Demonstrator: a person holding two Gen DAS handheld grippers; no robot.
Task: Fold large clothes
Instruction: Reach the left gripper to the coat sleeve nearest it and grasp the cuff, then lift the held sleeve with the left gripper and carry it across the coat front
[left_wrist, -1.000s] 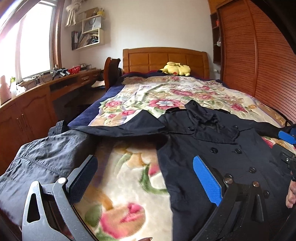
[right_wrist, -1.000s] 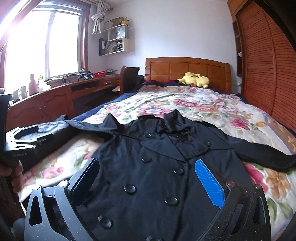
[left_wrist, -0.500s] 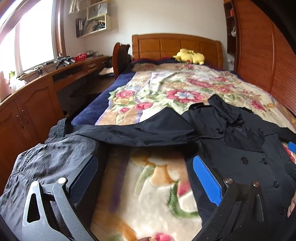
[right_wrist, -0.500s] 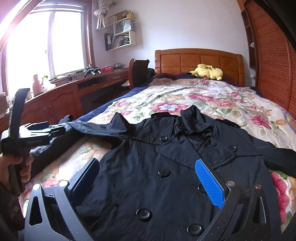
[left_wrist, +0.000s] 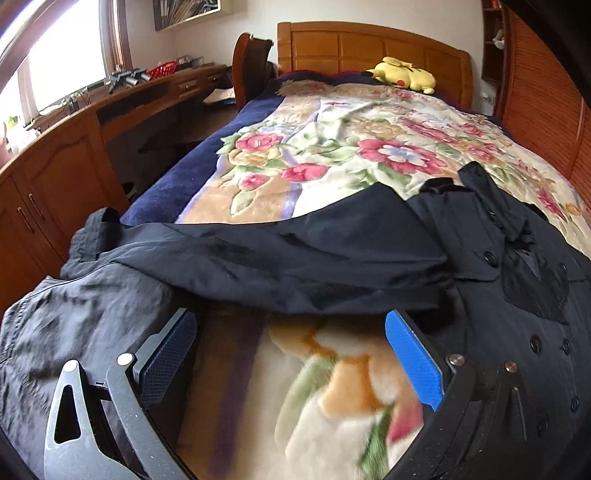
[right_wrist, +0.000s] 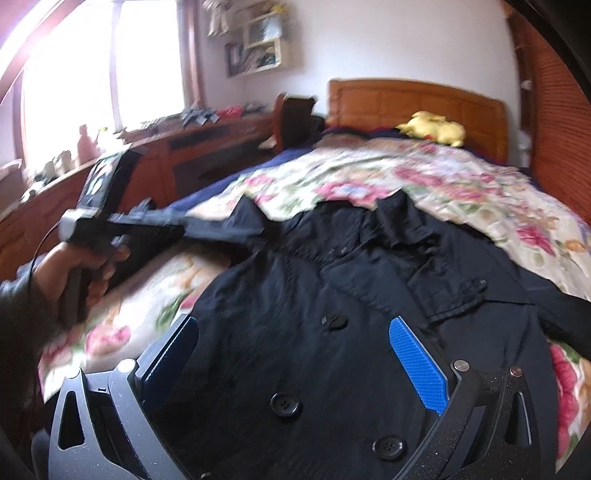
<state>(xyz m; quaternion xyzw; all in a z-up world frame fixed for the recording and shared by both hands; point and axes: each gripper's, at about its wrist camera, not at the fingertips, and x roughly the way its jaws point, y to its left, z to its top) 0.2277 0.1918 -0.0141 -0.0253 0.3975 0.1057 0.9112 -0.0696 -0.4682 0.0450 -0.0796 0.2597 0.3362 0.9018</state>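
A black double-breasted coat (right_wrist: 332, 295) lies face up on the flowered blanket (left_wrist: 369, 155), collar toward the headboard. Its left sleeve (left_wrist: 295, 258) stretches sideways to the bed's left edge. My left gripper (left_wrist: 291, 354) is open just short of that sleeve, with only blanket between its fingers. My right gripper (right_wrist: 295, 358) is open low over the coat's buttoned front, holding nothing. In the right wrist view a hand (right_wrist: 74, 273) holds the left gripper (right_wrist: 162, 225) beside the sleeve's end. The coat's right sleeve (right_wrist: 561, 306) runs off to the right.
A grey garment (left_wrist: 74, 325) lies bunched at the bed's near left corner, under the sleeve end. A yellow plush toy (left_wrist: 402, 75) rests by the wooden headboard (left_wrist: 369, 44). A wooden desk (left_wrist: 74, 140) and chair (left_wrist: 251, 62) line the left side; a slatted wardrobe (left_wrist: 546, 110) stands to the right.
Both grippers have moved forward and lower over the bed. The left one has swung left toward the outstretched sleeve. Both stayed open.
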